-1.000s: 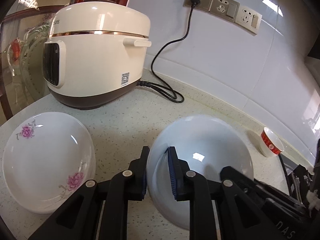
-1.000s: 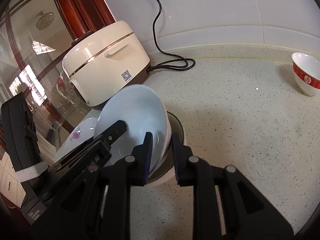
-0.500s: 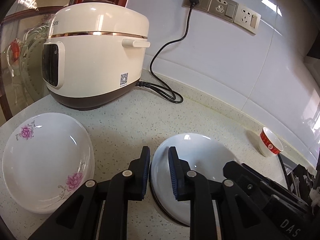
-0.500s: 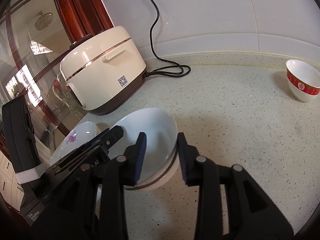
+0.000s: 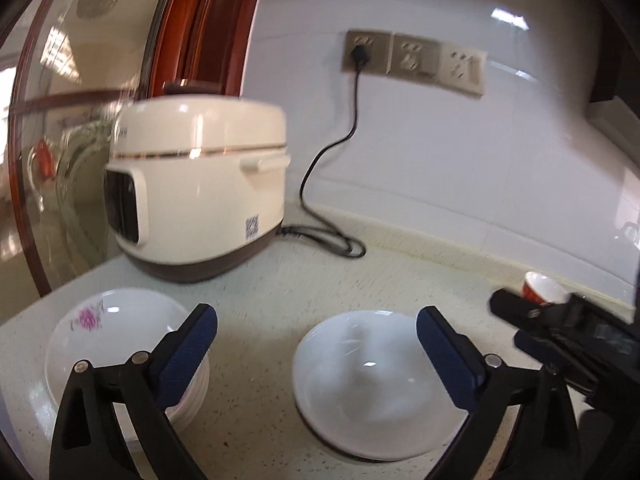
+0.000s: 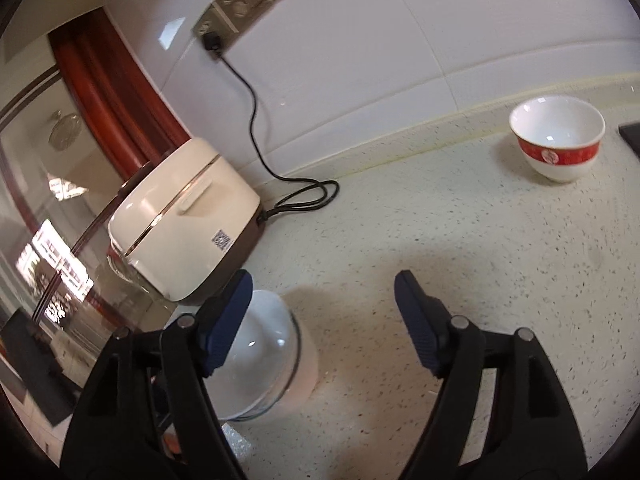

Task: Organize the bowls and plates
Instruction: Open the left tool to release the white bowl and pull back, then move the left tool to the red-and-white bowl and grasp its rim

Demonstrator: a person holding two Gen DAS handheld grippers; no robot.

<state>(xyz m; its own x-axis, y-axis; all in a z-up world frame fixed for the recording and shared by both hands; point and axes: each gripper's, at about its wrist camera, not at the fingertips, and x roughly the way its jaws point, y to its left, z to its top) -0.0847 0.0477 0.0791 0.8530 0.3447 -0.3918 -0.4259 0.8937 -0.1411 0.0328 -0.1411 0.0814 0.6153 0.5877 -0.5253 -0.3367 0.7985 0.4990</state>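
Observation:
A plain white bowl (image 5: 372, 380) rests in a glass bowl on the speckled counter; it also shows in the right wrist view (image 6: 256, 356). A stack of white plates with pink flowers (image 5: 120, 344) sits to its left. My left gripper (image 5: 316, 356) is open and empty, raised above and between the plates and the bowl. My right gripper (image 6: 324, 320) is open and empty, above the counter just right of the bowl. A small red-banded white bowl (image 6: 557, 136) stands far right near the wall; in the left wrist view it (image 5: 542, 286) is partly hidden by the right gripper.
A cream rice cooker (image 5: 196, 188) stands at the back left, its black cord (image 5: 320, 236) running to wall sockets (image 5: 412, 60). A glass partition with a red wooden frame (image 5: 192, 28) borders the counter's left. A dark object (image 6: 630, 134) lies at the far right.
Both grippers let go of the white bowl, now lying flat in the glass bowl. Both opened wide and pulled back and up; the right gripper swung to the right.

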